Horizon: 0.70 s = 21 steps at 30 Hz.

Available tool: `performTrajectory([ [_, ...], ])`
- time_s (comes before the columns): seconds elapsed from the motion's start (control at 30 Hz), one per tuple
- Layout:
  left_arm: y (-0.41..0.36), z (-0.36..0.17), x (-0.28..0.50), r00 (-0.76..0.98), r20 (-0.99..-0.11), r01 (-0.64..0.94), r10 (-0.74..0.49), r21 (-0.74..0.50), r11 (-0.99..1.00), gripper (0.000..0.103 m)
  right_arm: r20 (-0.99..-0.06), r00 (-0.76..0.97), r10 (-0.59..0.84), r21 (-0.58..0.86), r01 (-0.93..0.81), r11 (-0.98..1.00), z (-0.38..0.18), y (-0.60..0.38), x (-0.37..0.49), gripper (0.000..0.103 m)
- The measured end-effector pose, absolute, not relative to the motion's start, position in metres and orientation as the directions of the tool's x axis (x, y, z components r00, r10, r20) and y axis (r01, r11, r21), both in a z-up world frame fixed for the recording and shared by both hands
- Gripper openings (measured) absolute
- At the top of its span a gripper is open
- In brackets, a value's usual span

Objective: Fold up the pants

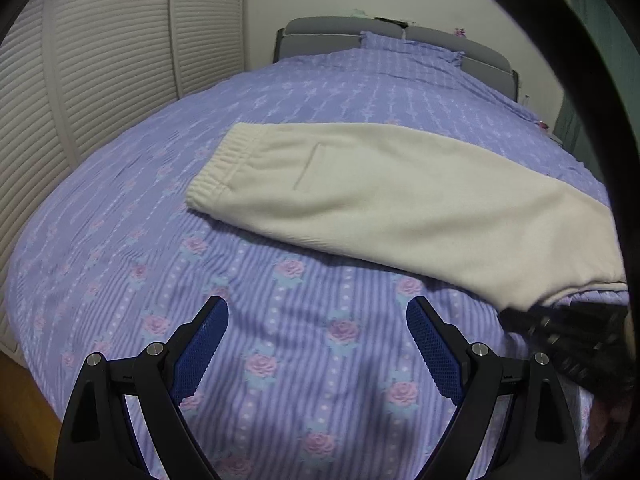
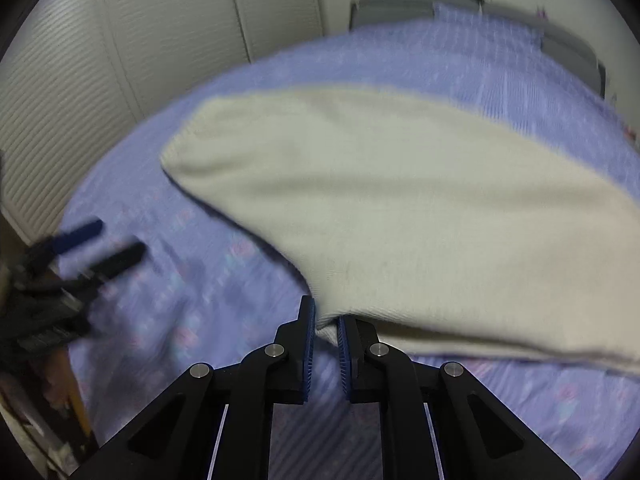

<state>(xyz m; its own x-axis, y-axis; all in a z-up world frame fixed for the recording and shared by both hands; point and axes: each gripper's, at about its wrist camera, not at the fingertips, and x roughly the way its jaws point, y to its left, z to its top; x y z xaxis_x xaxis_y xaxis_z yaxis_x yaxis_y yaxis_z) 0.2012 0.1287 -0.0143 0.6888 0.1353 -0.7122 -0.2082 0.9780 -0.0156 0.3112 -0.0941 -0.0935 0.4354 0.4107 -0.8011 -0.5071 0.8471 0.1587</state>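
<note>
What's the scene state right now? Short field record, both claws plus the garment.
surface: bed with purple floral cover
garment: cream pants, laid flat across the bed, legs stacked
waistband: elastic end toward the louvred doors
left claw: open, over bare cover, nothing between its pads
right claw: shut on the near edge of the pants at the leg end
fold progress: no crosswise fold yet
image quality: right wrist view blurred
</note>
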Motion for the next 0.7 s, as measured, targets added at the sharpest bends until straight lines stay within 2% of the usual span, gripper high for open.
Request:
performTrajectory([
  [0.17,0.129,-0.017,0.197,0.682,-0.716,-0.202,0.153,0.017,0.979,0.092,-0.786,0.478,0.391,0.126,-0.495,0.860,-0.090,-0.092,0.303,0.013],
  [0.3,0.132,-0.017,0.195,0.683,-0.718,-0.198,0.133,-0.007,0.980,0.092,-0.802,0.489,0.343,0.092,-0.465,0.880,-0.084,-0.089,0.300,0.016],
  [0.4,0.137,-0.016,0.189,0.693,-0.710,-0.194,0.127,-0.014,0.981,0.092,-0.802,0.494,0.335,0.079,-0.468,0.880,-0.077,-0.090,0.281,0.028],
  [0.53,0.152,-0.013,0.190,0.706,-0.695,-0.188,0.133,-0.002,0.982,0.094,-0.738,0.564,0.370,0.048,-0.503,0.863,-0.055,-0.086,0.254,0.039],
  [0.63,0.171,-0.004,0.195,0.736,-0.661,-0.167,0.146,0.031,0.985,0.094,-0.678,0.647,0.349,0.000,-0.475,0.880,-0.036,-0.080,0.259,0.053],
  [0.7,0.185,0.006,0.202,0.765,-0.629,-0.144,0.140,0.045,0.989,0.095,-0.658,0.682,0.318,-0.026,-0.443,0.896,-0.025,-0.069,0.271,0.054],
])
